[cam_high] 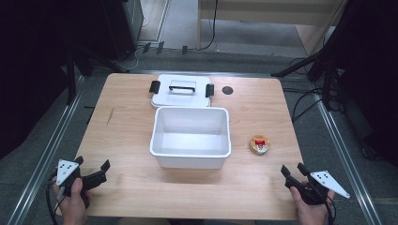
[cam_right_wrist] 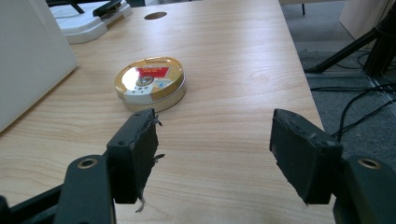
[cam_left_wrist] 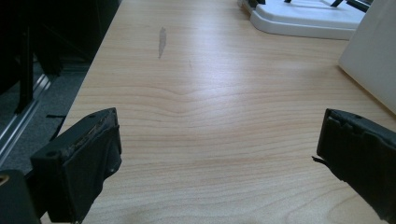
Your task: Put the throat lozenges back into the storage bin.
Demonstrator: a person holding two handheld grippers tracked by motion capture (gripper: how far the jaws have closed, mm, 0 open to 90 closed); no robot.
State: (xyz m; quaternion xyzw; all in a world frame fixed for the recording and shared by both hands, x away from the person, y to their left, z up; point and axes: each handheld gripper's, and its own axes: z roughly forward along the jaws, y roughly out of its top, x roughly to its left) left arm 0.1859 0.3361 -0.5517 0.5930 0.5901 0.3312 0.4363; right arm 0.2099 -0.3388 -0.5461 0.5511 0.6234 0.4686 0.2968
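Observation:
An empty white plastic bin stands in the middle of the wooden table. Its white lid, with a black handle and black clips, lies flat just behind it. A small round gold tin with a red label lies to the bin's right; in the right gripper view the tin is just ahead of the left jaw. My left gripper is open near the table's front left corner, with nothing between its jaws. My right gripper is open at the front right, also holding nothing.
A round cable hole sits in the table behind the bin, right of the lid. Black stands and cables crowd the floor to the right. Metal rails run along both sides of the table.

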